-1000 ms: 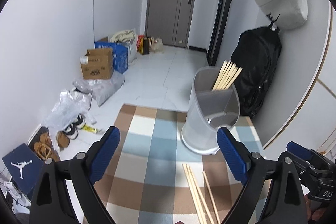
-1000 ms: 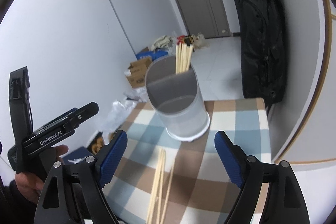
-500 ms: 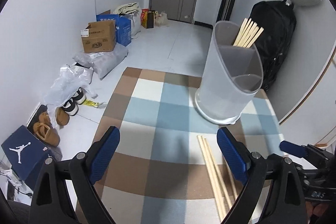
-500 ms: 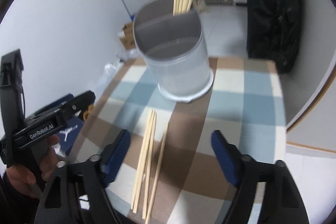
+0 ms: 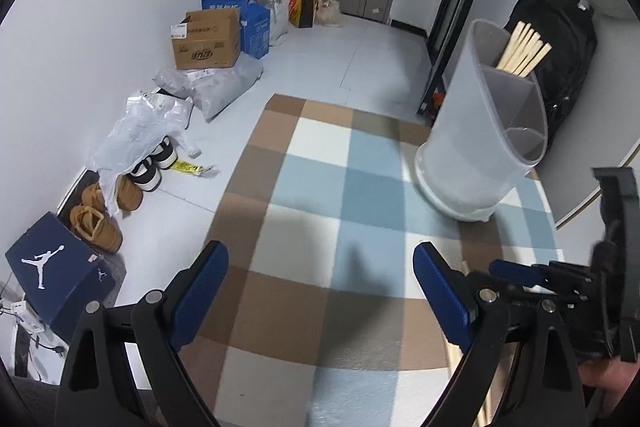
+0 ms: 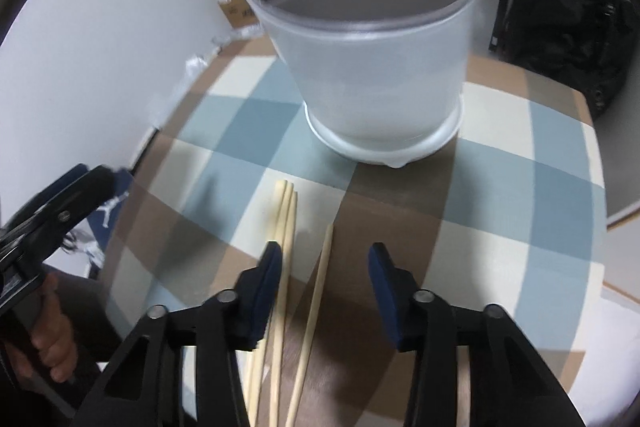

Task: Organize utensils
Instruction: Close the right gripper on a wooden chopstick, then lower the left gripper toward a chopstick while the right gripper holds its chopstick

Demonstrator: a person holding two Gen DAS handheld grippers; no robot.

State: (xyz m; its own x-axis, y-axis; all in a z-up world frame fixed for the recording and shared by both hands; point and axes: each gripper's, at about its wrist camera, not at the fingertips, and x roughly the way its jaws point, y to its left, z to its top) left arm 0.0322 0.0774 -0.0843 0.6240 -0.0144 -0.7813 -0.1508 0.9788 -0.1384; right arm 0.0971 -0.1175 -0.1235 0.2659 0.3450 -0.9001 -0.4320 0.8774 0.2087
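Two views. Left wrist: left claw [image 5: 316, 291] released, jaws wide, nothing between them, hanging over the checked desk [image 5: 320, 187]. Frosted utensil holder [image 5: 484, 131] ahead and to the claw's right, upright on the desk, a bundle of chopsticks [image 5: 522, 53] already standing in its far compartment, near compartment looks empty. Right claw [image 5: 516, 269] visible just beside the left one's right finger. Floor clutter off the desk edge to the left: shoe box [image 5: 56, 271], cardboard box [image 5: 206, 41].

Right wrist: right claw [image 6: 324, 267] low over the loose chopsticks [image 6: 284, 227]; its jaws have just been closing. One single stick [image 6: 320, 267] lies between the pads, not pinched yet; the pair of sticks runs just inside the left pad [image 6: 270, 267], contact unclear. Holder straight ahead, close beyond the stick tips, well apart from the pads.

Handling, my guess: sticks are light, stiff, thin, smooth wood, so they roll and slip out easily. Pinch across the shaft near mid-length, squarely on the pads, so the stick doesn't pivot when lifted.
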